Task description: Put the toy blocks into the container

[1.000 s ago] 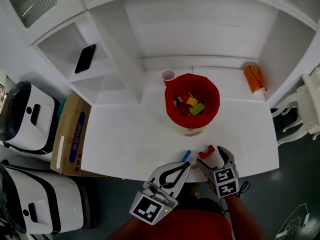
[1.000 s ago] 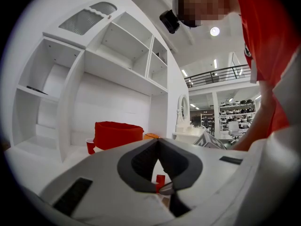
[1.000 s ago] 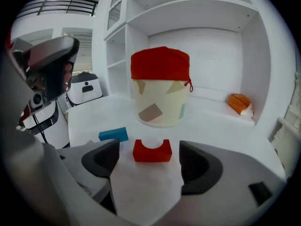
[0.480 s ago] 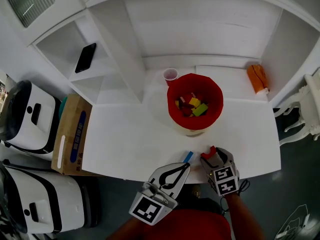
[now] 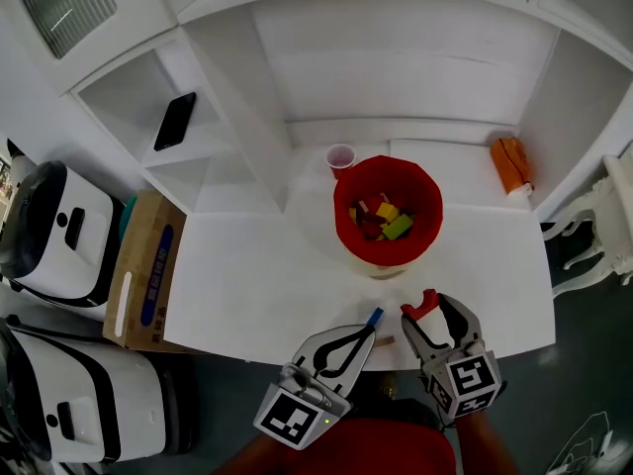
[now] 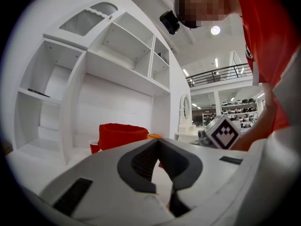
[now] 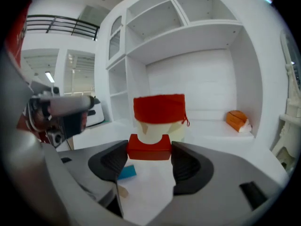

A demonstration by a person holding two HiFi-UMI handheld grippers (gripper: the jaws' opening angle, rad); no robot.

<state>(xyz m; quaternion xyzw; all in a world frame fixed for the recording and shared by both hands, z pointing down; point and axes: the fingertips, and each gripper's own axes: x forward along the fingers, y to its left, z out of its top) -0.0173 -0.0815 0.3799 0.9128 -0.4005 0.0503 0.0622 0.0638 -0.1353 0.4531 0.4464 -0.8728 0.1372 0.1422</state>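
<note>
Red arch block [image 7: 149,147] pinched across its 2 flat ends by right gripper [image 5: 427,315], jaws just closed onto it; held above table [image 5: 257,265] edge, short of container [image 5: 342,216]. Likely light, rigid, smooth: squeeze squarely. Left gripper [image 5: 364,332] shut, empty.

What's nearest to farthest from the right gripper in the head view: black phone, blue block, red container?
1. Small blue toy block, just left.
2. Round red container, farther back.
3. Flat black phone, far-left shelf.

blue block [image 5: 374,316] partly behind left gripper [image 5: 368,331], chair [image 5: 603,236] cut by right edge, blocks [image 5: 384,221] in container [image 5: 386,251] too small to count
</note>
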